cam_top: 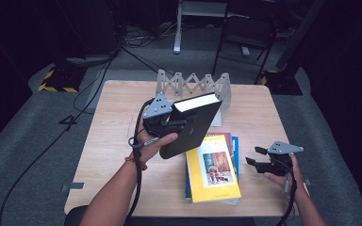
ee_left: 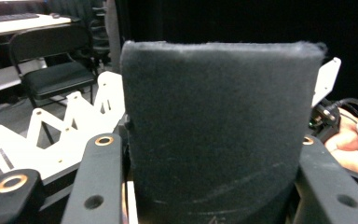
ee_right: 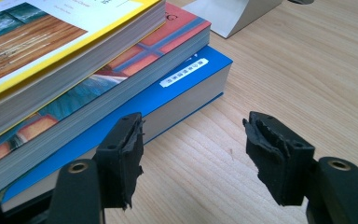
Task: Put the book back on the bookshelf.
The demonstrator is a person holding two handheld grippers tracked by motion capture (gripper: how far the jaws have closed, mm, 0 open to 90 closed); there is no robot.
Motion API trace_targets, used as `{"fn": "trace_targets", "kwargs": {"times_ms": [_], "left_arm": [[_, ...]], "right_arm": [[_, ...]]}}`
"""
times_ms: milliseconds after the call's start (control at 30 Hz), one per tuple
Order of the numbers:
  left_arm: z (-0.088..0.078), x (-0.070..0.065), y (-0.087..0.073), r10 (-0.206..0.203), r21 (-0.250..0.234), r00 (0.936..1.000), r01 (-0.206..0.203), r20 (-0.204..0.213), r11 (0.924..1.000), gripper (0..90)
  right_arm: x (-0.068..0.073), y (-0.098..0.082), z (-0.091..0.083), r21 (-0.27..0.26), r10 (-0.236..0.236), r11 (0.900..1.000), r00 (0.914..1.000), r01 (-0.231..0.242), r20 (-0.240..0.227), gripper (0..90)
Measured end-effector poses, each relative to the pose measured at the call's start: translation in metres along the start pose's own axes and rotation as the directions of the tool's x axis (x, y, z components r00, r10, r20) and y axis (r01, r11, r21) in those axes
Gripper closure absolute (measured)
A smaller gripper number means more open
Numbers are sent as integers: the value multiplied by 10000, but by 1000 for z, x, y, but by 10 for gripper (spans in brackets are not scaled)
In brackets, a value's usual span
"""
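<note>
My left gripper (cam_top: 176,125) is shut on a thick black book (cam_top: 191,127), held tilted in the air above the table, white page edge up. In the left gripper view the black book (ee_left: 219,130) stands clamped between the jaws. A stack of three books (cam_top: 214,168) lies flat on the wooden table (cam_top: 118,141): yellow-covered book (ee_right: 51,42) on top, a red-and-blue one (ee_right: 135,60) under it, a blue one (ee_right: 186,86) at the bottom. My right gripper (cam_top: 255,157) is open, low over the table just right of the stack. Its fingers (ee_right: 121,158) have nothing between them.
A white folding zigzag book rack (cam_top: 193,87) stands at the back middle of the table, just behind the held book; in the left gripper view the rack (ee_left: 70,126) is to the left. Beyond the table are a black chair (ee_left: 56,70), cables (cam_top: 94,84) and stands on the grey floor.
</note>
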State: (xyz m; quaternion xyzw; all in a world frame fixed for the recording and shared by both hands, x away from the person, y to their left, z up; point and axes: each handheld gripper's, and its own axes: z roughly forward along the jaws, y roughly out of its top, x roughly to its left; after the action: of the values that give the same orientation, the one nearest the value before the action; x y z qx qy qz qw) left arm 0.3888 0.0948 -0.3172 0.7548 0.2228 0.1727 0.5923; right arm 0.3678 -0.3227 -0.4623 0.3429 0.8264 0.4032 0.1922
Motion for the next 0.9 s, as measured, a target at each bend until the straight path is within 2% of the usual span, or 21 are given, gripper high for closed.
{"fn": "trace_targets", "kwargs": {"times_ms": [167,300,467,600,800,900], "left_arm": [[-8,11,2,-275,-120,9986,270,-458,9996,526],[-12,19,0,-457,-178,9950,442,-886,9989,526],[-17,30,-3,-731,-209,9890,709,-1287,9973,526],[-18,41,-6,-920,-96,9807,918,-1726,9957,526],[-20,55,-11,-1157,-104,9644,1166,-2376,9931,525],[-20,59,-11,-1285,-101,9577,1303,-2576,9914,525]], "right_arm": [[-1,-1,1,4,26,10000,10000,-26,-88,367],[-3,-3,2,-117,154,9998,9984,-160,-551,326],[-9,-7,3,-87,350,9993,9990,-352,-282,276],[-15,-10,2,-271,645,9975,9979,-648,-110,271],[-17,-15,8,210,591,9980,9982,-589,-83,285],[-17,-15,9,248,585,9980,9983,-583,-66,284]]}}
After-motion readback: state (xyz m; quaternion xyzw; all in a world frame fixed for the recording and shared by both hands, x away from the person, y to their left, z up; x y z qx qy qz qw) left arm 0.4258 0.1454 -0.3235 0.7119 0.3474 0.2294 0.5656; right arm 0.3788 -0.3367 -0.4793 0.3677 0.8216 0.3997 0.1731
